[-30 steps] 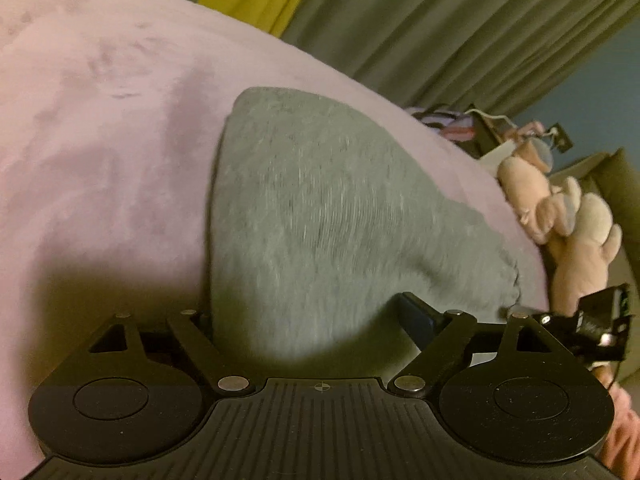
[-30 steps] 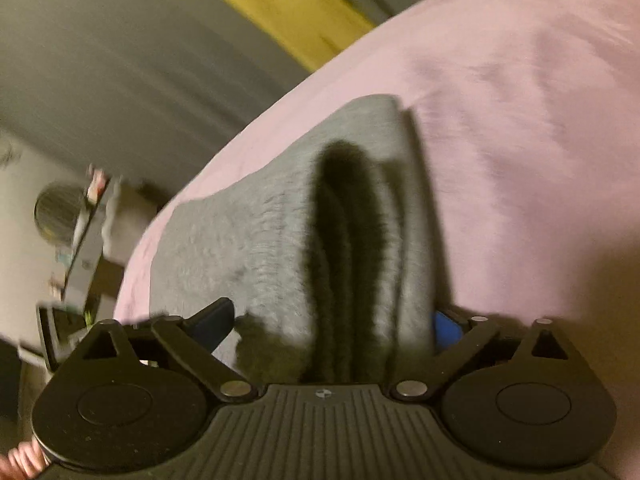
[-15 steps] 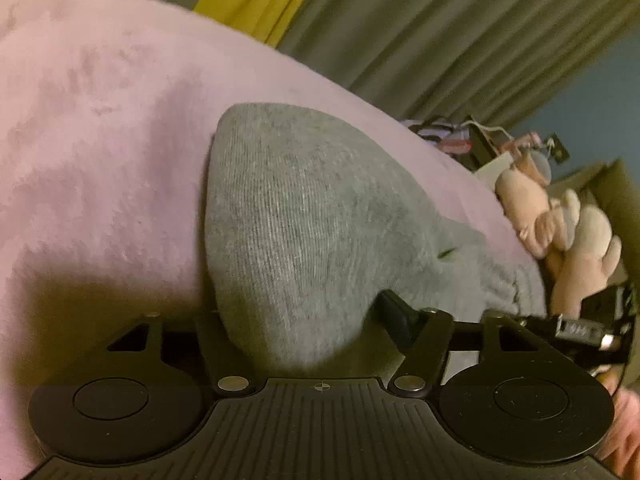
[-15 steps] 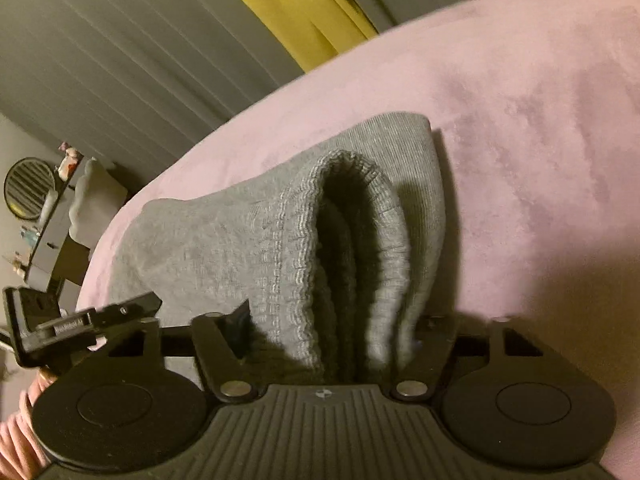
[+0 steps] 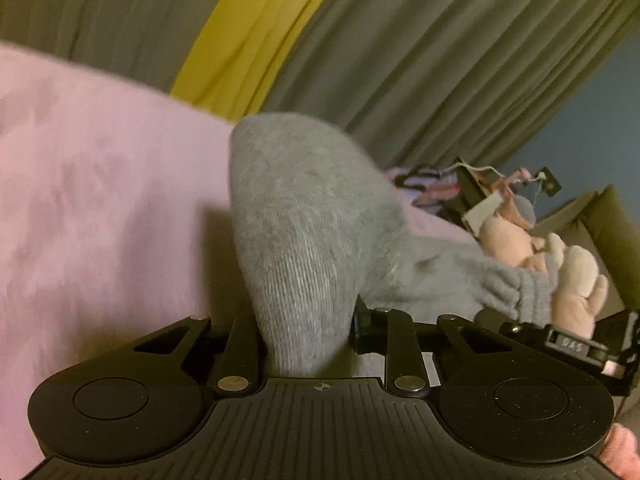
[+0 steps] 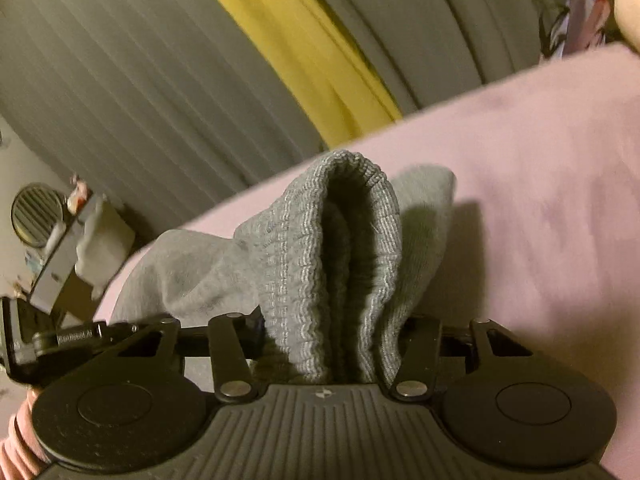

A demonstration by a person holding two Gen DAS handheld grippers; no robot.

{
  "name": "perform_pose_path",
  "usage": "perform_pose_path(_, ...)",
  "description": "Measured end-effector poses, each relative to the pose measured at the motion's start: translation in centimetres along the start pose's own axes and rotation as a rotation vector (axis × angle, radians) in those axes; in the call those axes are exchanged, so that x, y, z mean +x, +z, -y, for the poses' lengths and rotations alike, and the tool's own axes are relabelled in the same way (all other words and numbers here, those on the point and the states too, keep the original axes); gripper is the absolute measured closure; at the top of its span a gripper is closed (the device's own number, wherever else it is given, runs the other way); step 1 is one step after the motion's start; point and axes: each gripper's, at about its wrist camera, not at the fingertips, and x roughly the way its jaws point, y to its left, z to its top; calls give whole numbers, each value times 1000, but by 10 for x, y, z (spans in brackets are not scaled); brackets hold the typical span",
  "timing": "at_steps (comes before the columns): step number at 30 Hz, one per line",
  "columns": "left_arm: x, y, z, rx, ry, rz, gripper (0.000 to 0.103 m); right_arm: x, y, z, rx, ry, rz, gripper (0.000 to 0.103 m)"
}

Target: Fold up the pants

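Observation:
Grey knit pants [image 5: 304, 208] lie on a pink bed cover [image 5: 100, 200], with both near ends raised off it. My left gripper [image 5: 306, 332] has a bunched fold of the plain grey cloth between its jaws, which are closing and pinch it. My right gripper [image 6: 332, 328] has the ribbed waistband [image 6: 352, 232] doubled over between its jaws, which are closing and press on it. In the left wrist view the pants stretch right to the waistband [image 5: 528, 292]. The fingertips are hidden in the cloth.
Grey curtains [image 5: 400, 60] with a yellow panel [image 5: 256, 32] hang behind the bed. Pink plush toys [image 5: 552, 264] and clutter sit at the bed's right side. A round fan [image 6: 36, 216] and a side table [image 6: 68, 264] stand to the left. A pink sleeve [image 6: 20, 440] shows.
Both grippers' jaws have drawn in around the pants and risen; the cloth now stands up in peaks off the bed, and more curtain shows in both views.

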Motion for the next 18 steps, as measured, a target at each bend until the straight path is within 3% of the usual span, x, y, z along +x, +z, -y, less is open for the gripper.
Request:
perform_pose_path(1, 2, 3, 1, -4, 46, 0, 48, 1, 5, -1, -6, -11, 8, 47)
perform_pose_path(2, 5, 6, 1, -21, 117, -3, 42, 4, 12, -1, 2, -33, 0, 43)
perform_pose_path(4, 4, 5, -2, -27, 259, 19, 41, 8, 17, 0, 33, -133, -22, 26)
perform_pose_path(6, -2, -3, -6, 7, 283, 14, 39, 5, 12, -3, 23, -254, 5, 25)
perform_pose_path(8, -10, -20, -14, 2, 278, -18, 39, -7, -1, -6, -1, -291, 47, 25)
perform_pose_path(10, -15, -41, -20, -14, 279, -31, 38, -22, -19, -7, 19, -291, 83, 25)
perform_pose_path(13, -21, -76, -22, 0, 322, -49, 35, -45, -52, 2, 125, -223, 117, 25)
perform_pose_path(18, -39, -103, -13, 10, 389, 18, 30, -55, -94, 27, 362, -136, 89, 28)
